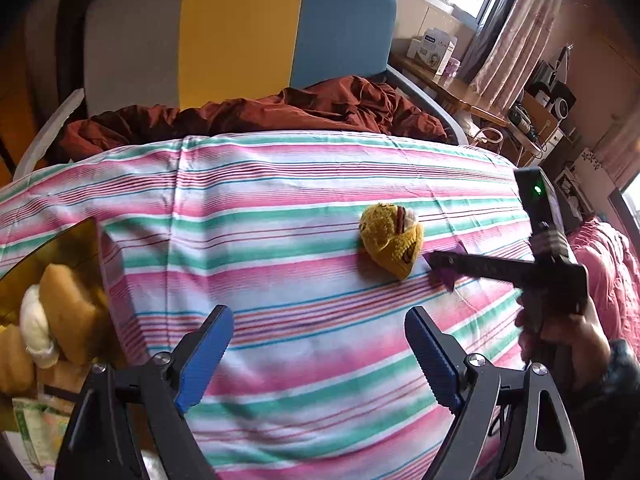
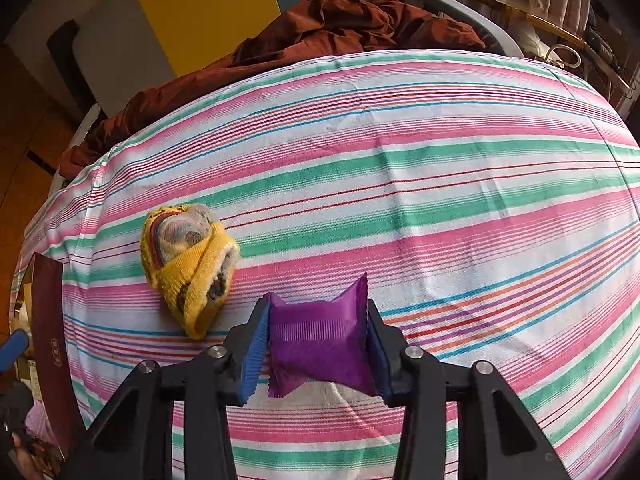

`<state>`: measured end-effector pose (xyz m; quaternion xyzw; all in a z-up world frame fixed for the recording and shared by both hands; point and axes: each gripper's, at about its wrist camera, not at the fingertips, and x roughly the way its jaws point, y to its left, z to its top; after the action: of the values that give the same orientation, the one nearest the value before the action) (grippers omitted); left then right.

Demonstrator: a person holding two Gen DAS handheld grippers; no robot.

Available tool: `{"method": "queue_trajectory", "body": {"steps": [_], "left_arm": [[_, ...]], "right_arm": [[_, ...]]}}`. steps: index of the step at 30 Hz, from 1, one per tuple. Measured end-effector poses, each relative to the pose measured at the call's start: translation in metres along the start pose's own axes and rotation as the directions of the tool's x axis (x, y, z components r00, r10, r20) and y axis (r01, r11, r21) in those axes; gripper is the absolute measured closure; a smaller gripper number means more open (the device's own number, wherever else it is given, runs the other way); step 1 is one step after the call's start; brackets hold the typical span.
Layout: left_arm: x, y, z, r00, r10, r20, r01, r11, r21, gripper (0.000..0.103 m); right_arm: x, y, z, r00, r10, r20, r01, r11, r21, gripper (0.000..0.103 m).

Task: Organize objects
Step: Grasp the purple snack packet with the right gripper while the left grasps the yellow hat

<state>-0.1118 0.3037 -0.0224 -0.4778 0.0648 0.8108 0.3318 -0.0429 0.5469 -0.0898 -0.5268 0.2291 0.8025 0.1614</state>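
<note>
A purple foil packet sits between the blue pads of my right gripper, which is shut on it just above the striped bedsheet. In the left wrist view the same gripper reaches in from the right, a corner of the purple packet showing under its fingers. A rolled yellow sock bundle lies on the sheet just left of the packet, also seen in the left wrist view. My left gripper hangs open over the sheet, nothing between its fingers.
A box with a gold-lined lid holding tan and white soft items stands at the bed's left edge. A rumpled rust-brown blanket lies at the head, before a grey, yellow and blue headboard. A cluttered desk stands to the right.
</note>
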Motion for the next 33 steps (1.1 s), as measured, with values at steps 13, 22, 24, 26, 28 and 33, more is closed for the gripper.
{"method": "queue_trajectory", "body": {"steps": [13, 22, 24, 26, 28, 33], "left_arm": [[0.083, -0.047, 0.038, 0.999, -0.034, -0.031, 0.037, 0.995, 0.096, 0.02], [0.135, -0.065, 0.062, 0.997, -0.048, -0.065, 0.054, 0.994, 0.098, 0.028], [0.148, -0.067, 0.062, 0.994, -0.055, -0.091, 0.063, 0.994, 0.09, 0.04], [0.152, -0.061, 0.061, 0.993, -0.082, -0.08, 0.086, 0.995, 0.047, 0.05], [0.147, -0.058, 0.057, 0.992, -0.097, -0.077, 0.099, 0.995, 0.031, 0.059], [0.122, -0.037, 0.036, 0.997, -0.061, -0.056, 0.061, 0.998, -0.002, 0.065]], "right_arm": [[-0.014, -0.029, 0.0, 0.999, -0.042, 0.002, 0.042, 0.996, 0.081, 0.059], [-0.011, -0.033, 0.002, 0.999, -0.045, -0.016, 0.046, 0.997, 0.069, 0.059], [-0.01, -0.032, 0.003, 0.999, -0.05, -0.015, 0.051, 0.997, 0.056, 0.059], [-0.007, -0.03, 0.004, 0.998, -0.056, -0.016, 0.057, 0.997, 0.043, 0.059], [-0.007, -0.028, 0.004, 0.998, -0.062, -0.008, 0.062, 0.998, 0.022, 0.059], [-0.006, -0.015, 0.002, 0.999, -0.036, 0.0, 0.036, 0.998, -0.042, 0.059]]}}
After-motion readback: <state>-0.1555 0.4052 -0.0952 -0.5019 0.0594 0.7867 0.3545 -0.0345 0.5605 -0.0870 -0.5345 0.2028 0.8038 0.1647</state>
